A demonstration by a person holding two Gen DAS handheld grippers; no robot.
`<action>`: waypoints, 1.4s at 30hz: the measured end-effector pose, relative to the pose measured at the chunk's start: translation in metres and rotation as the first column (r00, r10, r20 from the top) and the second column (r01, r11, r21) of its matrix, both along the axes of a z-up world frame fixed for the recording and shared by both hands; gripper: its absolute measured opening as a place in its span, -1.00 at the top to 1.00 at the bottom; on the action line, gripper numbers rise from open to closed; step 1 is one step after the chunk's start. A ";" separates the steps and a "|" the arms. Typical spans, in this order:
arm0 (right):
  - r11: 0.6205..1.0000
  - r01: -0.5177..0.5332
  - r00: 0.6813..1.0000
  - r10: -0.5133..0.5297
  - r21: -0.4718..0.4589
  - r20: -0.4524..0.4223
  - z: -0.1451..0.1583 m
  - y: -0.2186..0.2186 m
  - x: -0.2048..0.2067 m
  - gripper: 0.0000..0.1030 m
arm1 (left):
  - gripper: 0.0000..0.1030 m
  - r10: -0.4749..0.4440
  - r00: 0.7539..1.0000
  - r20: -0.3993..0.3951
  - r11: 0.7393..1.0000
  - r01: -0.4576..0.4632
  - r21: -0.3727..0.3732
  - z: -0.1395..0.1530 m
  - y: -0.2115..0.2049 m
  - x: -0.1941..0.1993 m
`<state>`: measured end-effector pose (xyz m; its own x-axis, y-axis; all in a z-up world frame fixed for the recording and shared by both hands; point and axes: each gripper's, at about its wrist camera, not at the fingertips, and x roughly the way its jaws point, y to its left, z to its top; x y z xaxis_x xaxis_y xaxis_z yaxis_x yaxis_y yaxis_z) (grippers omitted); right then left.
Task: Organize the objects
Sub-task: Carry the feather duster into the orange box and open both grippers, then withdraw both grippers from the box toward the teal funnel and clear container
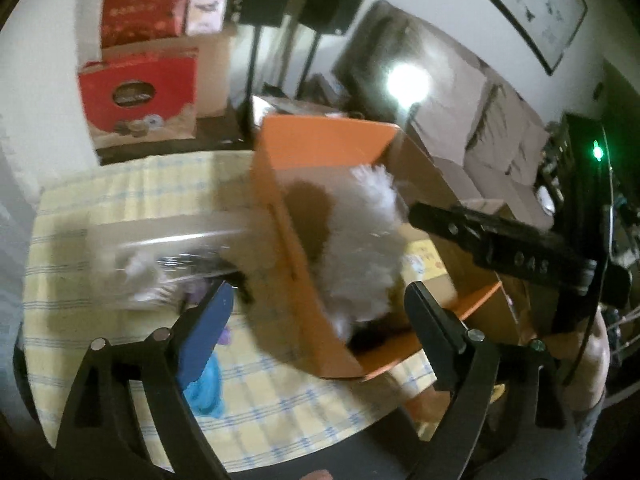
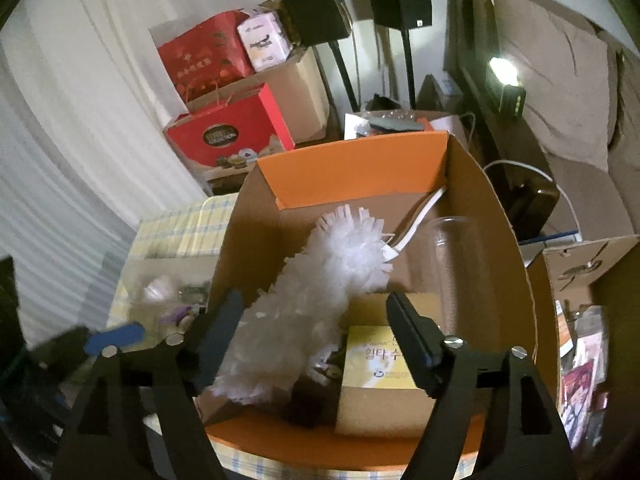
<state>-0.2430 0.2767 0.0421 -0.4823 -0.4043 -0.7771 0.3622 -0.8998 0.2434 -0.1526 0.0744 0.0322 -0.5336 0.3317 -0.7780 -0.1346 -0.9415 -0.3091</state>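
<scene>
Right wrist view: the right gripper (image 2: 312,340) is held wide apart and empty above an orange-flapped cardboard box (image 2: 352,172) set on a yellow checked tablecloth (image 2: 176,224). A fluffy white duster (image 2: 316,292) and a yellow booklet (image 2: 376,356) are seen inside. The left gripper (image 1: 316,332) is likewise spread, empty. A blurred clear plastic package (image 1: 160,256) is barely made out beside the box; red gift boxes (image 2: 228,128) are stacked beyond.

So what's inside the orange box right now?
In the orange box: a white fluffy duster, a yellow-labelled carton, a clear tube. The duster hides something dark underneath.
</scene>
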 end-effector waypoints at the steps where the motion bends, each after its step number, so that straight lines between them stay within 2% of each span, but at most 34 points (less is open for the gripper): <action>1: 1.000 -0.003 1.000 0.003 0.000 -0.004 0.000 -0.003 0.002 -0.57 | -0.67 0.009 1.000 -0.007 1.000 -0.009 -0.011 0.002 -0.006 0.001; 8: 0.998 -0.047 0.999 0.047 -0.046 -0.007 -0.001 -0.021 0.014 -0.63 | -0.68 0.078 0.997 -0.029 0.997 -0.079 -0.020 0.006 -0.050 0.009; 13: 0.993 -0.101 0.995 0.100 -0.053 -0.020 0.002 -0.044 0.023 -0.63 | -0.79 0.148 0.988 -0.035 0.988 -0.149 -0.025 0.003 -0.082 0.014; 24: 0.973 -0.226 0.974 0.225 -0.042 -0.024 -0.005 -0.104 0.042 -0.63 | -0.79 0.254 0.967 0.005 0.967 -0.254 -0.015 -0.024 -0.142 0.028; 33: 0.949 -0.314 0.950 0.313 -0.021 -0.013 -0.023 -0.150 0.063 -0.63 | -0.79 0.292 0.955 0.055 0.956 -0.292 -0.012 -0.053 -0.168 0.039; 42: 0.930 -0.368 0.930 0.368 0.003 0.019 -0.053 -0.170 0.085 -0.63 | -0.79 0.309 0.946 0.101 0.950 -0.312 0.016 -0.076 -0.184 0.038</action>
<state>-0.1581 0.1063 -0.0105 -0.2865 -0.5460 -0.7873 0.6638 -0.7057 0.2478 -0.1143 -0.1092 -0.0442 -0.5370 0.1870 -0.8226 0.1945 -0.9214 -0.3364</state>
